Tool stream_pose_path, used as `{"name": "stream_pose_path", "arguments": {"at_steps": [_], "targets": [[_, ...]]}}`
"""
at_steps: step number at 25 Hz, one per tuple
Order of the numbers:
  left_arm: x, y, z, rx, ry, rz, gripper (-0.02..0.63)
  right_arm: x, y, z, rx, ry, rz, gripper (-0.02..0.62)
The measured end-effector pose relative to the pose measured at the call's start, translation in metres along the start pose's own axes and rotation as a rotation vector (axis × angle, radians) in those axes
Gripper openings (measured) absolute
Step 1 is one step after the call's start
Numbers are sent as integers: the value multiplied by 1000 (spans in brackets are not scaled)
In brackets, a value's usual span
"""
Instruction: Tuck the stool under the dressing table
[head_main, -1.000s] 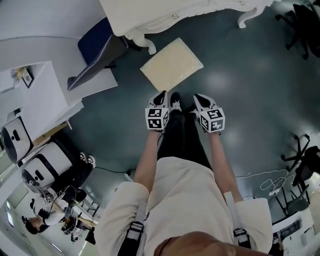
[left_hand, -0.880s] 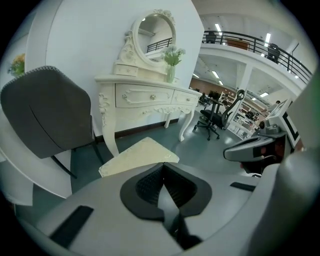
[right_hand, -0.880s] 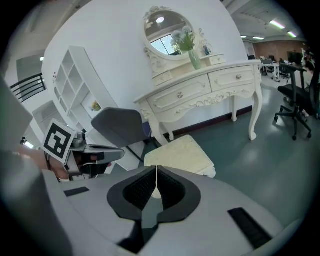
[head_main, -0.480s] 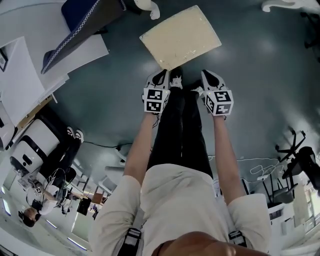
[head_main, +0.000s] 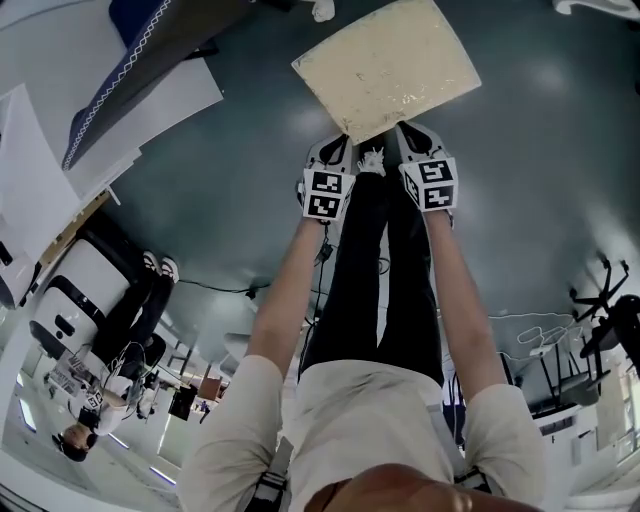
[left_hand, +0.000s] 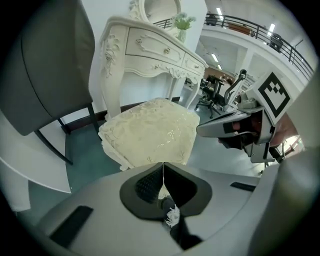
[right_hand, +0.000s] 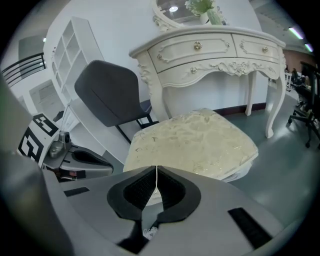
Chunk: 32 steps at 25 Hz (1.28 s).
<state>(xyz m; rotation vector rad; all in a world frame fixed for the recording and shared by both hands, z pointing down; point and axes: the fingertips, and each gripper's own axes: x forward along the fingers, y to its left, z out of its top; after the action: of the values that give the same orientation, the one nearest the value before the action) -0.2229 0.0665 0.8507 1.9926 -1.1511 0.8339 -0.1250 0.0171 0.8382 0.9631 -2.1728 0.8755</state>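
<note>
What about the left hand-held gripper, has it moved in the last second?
Yes. The left hand-held gripper has come forward to the stool, reaching its near edge; earlier, bare floor lay between them.

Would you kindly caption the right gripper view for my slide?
Right gripper, jaws shut, faces the cream stool standing before the white dressing table.

Head view, over the last second: stool has drawn nearer and grown in frame. It stood clear ahead of both grippers; its near corner now sits between the left gripper and right gripper. Both grippers have moved up the frame. Dressing table has slid off the top edge, only leg tips left. Dark chair has shifted into the top left corner.
</note>
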Motion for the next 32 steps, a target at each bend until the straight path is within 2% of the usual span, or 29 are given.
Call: {"name": "stream_pose_path", "arguments": {"at_steps": [7,11,14,19,23,29,32], "targets": [[33,10,-28,14,68,-56,15,42,11,-33,-72,125,-3,44],[40,18,-24,27,70,-72,15,46,10,-28,-88,116,17,44],[41,18,-23,-28,89,-94,15,46,12,-26,-107,117,28,44],[44,17,-24,-32,123,-80,15,44,3,-29,-83,107,54,43],[39,22,-23,-56,107,-90,15,44,10,-26,-161,123,55,43],[66,8,-25,-25,99,-118,15,49,-20,-37,-55,80,17,43],[83,-2,-11,-26,80,-138,14,49,-45,-31,-63,75,-22,43]]}}
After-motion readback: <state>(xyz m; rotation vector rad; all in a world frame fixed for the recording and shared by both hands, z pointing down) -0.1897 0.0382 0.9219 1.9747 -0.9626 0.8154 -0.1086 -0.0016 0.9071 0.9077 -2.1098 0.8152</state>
